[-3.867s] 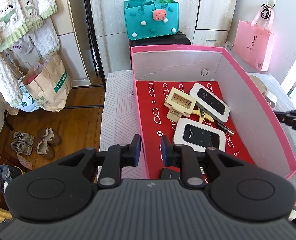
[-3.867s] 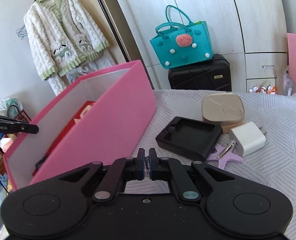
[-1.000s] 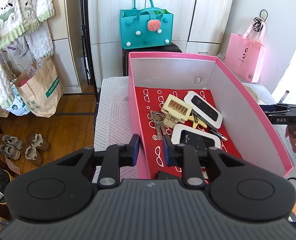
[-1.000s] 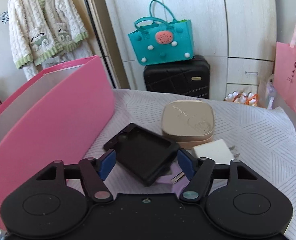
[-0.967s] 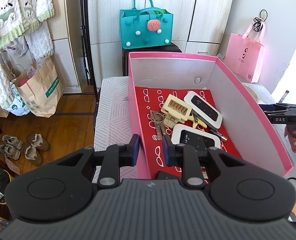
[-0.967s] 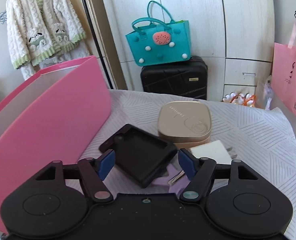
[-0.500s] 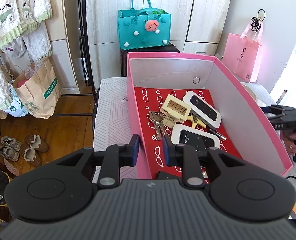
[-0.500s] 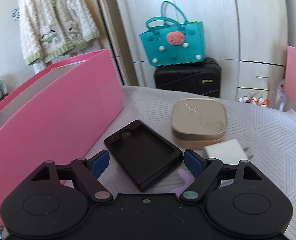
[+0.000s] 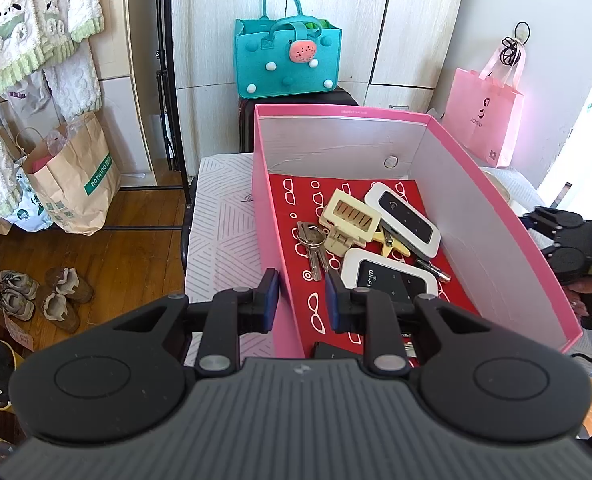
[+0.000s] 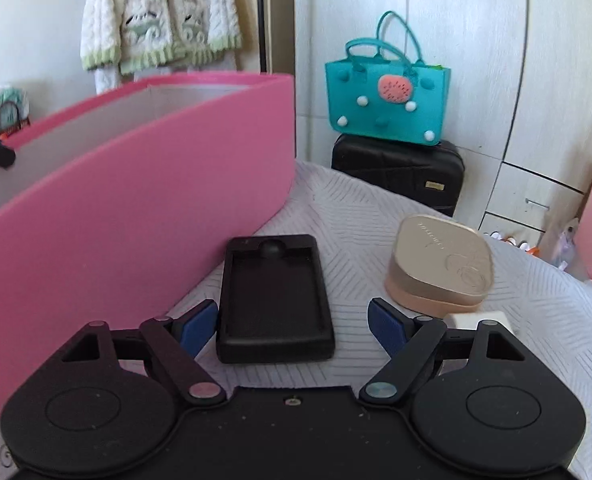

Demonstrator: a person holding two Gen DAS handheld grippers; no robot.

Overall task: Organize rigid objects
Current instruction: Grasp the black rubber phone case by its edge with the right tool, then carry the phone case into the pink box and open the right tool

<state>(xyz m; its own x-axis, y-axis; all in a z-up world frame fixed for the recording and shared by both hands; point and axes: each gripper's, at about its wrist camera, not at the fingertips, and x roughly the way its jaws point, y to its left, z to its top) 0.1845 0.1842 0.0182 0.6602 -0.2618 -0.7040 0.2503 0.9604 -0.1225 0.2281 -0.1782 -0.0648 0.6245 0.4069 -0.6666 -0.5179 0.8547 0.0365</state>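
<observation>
A pink box (image 9: 492, 208) with a red patterned floor holds two white wifi routers (image 9: 388, 276), a cream clip (image 9: 350, 220), keys (image 9: 314, 248) and a pen. My left gripper (image 9: 302, 304) straddles the box's near left wall, jaws a little apart with the wall between them. In the right wrist view my right gripper (image 10: 293, 326) is open wide, its fingers on either side of the near end of a black case (image 10: 273, 300) lying on the cloth beside the pink box (image 10: 135, 200). A gold compact (image 10: 440, 264) and a white charger (image 10: 478, 318) lie to the right.
The table has a white patterned cloth (image 10: 356, 216). A teal bag (image 10: 388, 104) sits on a black suitcase (image 10: 400, 172) behind it. A pink bag (image 9: 482, 116) hangs at the right; a paper bag (image 9: 69, 184) and shoes (image 9: 39, 292) are on the wooden floor at left.
My right gripper went from shut to wide open, then moved forward and turned left so the black case now lies between its fingers. Keys have appeared in the box. My left gripper barely moved.
</observation>
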